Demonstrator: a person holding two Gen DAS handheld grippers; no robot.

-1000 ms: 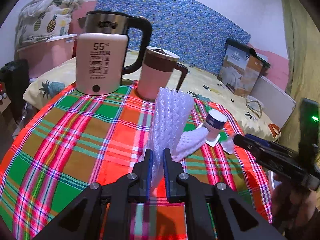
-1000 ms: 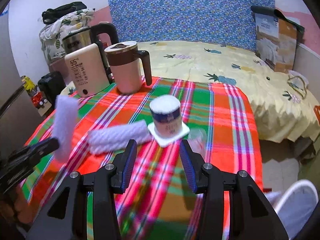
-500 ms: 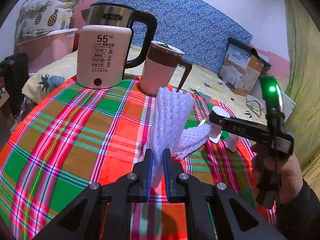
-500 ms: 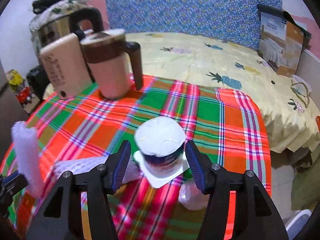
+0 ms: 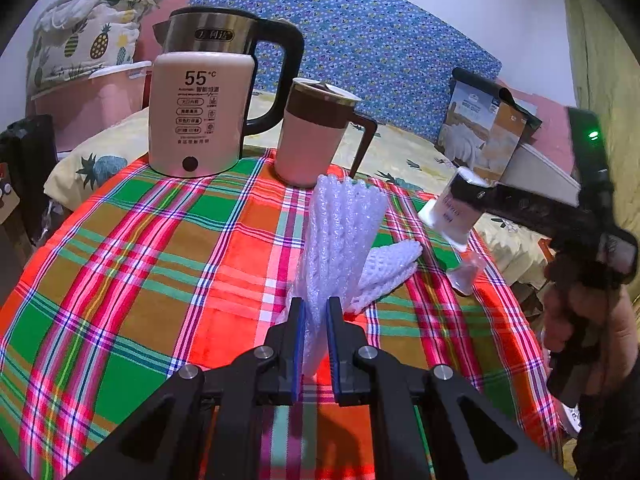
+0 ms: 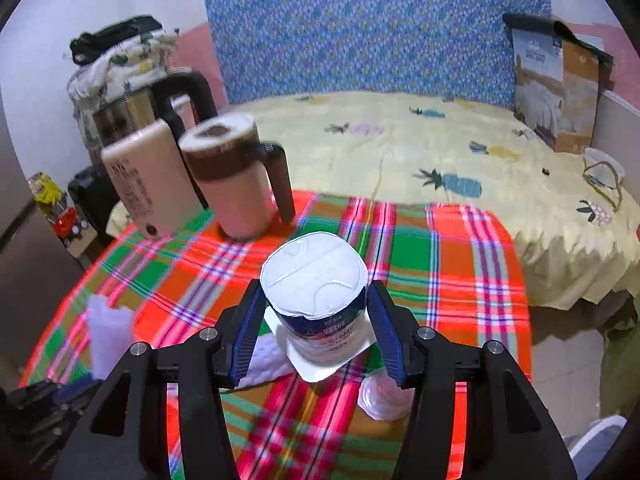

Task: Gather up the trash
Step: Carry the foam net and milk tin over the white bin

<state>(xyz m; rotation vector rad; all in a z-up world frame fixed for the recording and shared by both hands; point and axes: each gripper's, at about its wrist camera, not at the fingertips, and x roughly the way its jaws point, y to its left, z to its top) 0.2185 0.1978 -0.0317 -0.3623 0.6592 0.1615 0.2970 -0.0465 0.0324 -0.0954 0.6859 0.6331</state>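
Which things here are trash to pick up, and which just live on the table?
Trash: foam net in the left gripper, second foam net, yogurt cup between the right gripper fingers, clear plastic lid.

Staying: kettle, pink mug.

Two foam nets (image 5: 344,236), one yogurt cup (image 6: 316,300), one plastic cup (image 6: 382,396), one kettle (image 5: 200,108), one mug (image 5: 316,140).

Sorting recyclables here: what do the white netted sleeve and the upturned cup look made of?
Netted sleeve: soft white foam mesh, matte, judging by its puffy open weave. Cup: probably thin glossy plastic with a printed label; paper can't be ruled out.
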